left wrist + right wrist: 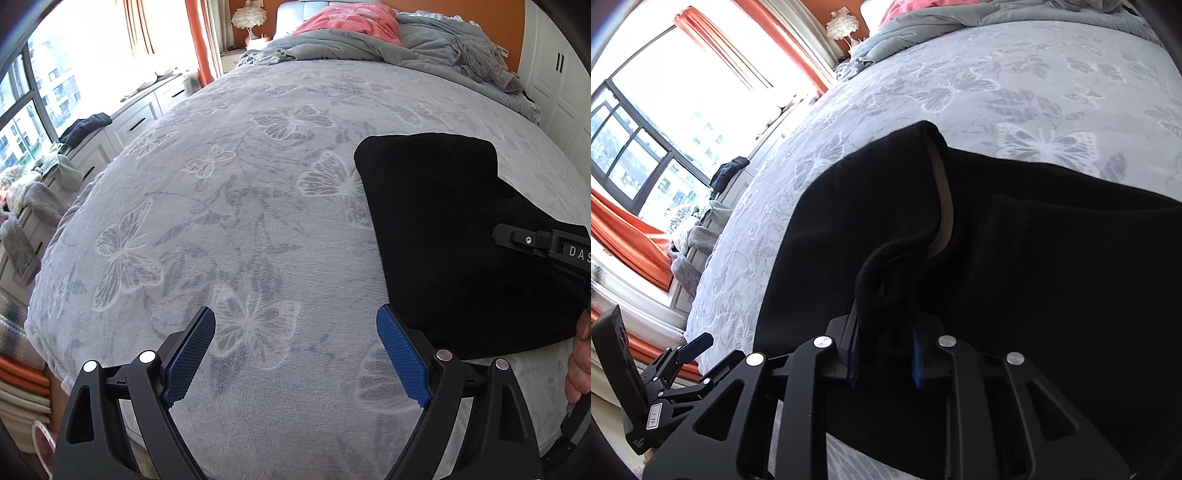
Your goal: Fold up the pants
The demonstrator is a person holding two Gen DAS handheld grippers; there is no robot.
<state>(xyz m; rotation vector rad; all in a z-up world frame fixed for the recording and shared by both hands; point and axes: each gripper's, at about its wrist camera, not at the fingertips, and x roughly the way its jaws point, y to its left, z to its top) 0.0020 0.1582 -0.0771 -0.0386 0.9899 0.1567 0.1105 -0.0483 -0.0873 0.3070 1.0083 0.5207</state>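
Black pants lie folded on the grey butterfly bedspread, at the right of the left wrist view. My left gripper is open and empty above the bedspread, just left of the pants' near edge. My right gripper is shut on a bunched fold of the black pants and lifts that edge off the bed; a pale inner band shows along the raised fold. The right gripper's body reaches over the pants from the right in the left wrist view.
A rumpled grey duvet and a pink pillow lie at the head of the bed. White drawers with loose clothes run along the window side at left. White wardrobe doors stand at right.
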